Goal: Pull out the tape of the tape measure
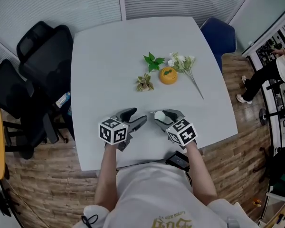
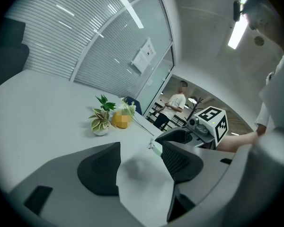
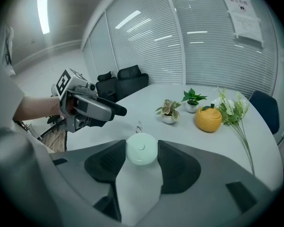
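Tape measure (image 3: 142, 149): a round, pale green case at lower centre of the right gripper view, clamped between the two dark jaws of the right gripper (image 1: 165, 117). Both pads press against its sides. A small metal tab (image 3: 138, 126) stands out from the far side of the case. In the head view this grip sits at lower centre, just above the near edge of the table (image 1: 109, 46).

Left gripper (image 1: 135, 117): positioned just to the left of the right gripper in the head view, with the two tips pointing toward each other and close but apart. Its jaws stand wide, and only bare table surface shows between them in the left gripper view.

Mid-table, centre of the head view: a small potted plant with striped leaves (image 1: 144, 83), an orange round pot (image 1: 168, 75) just to its right, and a green leafy plant (image 1: 153, 61) behind the two. A sprig of white flowers (image 1: 185, 65) lies beside the orange pot, its stem running toward lower right.

Beyond the table: black chairs (image 1: 47, 46) at upper left and a blue chair (image 1: 219, 34) at upper right. A person (image 1: 270, 72) stands on the wooden floor at the right edge of the frame.
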Available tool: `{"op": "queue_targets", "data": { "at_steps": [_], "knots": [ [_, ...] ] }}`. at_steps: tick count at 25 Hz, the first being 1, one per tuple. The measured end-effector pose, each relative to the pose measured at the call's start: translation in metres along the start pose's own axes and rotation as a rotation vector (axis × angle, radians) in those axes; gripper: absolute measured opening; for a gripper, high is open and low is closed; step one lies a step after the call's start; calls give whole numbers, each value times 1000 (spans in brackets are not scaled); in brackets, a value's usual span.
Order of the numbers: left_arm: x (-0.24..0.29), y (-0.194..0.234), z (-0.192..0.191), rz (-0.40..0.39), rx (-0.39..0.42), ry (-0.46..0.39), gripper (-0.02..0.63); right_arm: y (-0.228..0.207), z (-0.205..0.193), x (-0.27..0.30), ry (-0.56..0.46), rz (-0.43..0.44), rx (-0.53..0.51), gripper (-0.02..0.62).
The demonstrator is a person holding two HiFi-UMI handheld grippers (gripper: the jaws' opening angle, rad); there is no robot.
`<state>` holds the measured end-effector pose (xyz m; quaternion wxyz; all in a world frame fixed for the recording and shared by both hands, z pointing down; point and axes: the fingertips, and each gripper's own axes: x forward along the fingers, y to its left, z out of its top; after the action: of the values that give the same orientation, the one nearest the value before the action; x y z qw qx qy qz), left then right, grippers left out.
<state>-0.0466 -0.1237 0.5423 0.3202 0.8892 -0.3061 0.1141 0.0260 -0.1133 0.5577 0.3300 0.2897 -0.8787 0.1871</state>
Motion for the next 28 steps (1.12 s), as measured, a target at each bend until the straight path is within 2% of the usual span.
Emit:
{"op": "queue_targets", "data": {
  "at_steps": [11, 18, 23, 28],
  "knots": [
    [-2, -15, 1, -65, -15, -16, 273, 22, 11, -14, -54, 78, -49, 227],
    [-3, -20, 0, -102, -32, -17, 237, 29, 15, -17, -70, 108, -65, 227],
    [0, -33, -1, -189, -44, -12, 208, 41, 19, -18, -88, 164, -88, 227],
    [-3, -44, -1, -278, -87, -28, 138, 50, 21, -22, -102, 213, -113, 227]
  ]
}}
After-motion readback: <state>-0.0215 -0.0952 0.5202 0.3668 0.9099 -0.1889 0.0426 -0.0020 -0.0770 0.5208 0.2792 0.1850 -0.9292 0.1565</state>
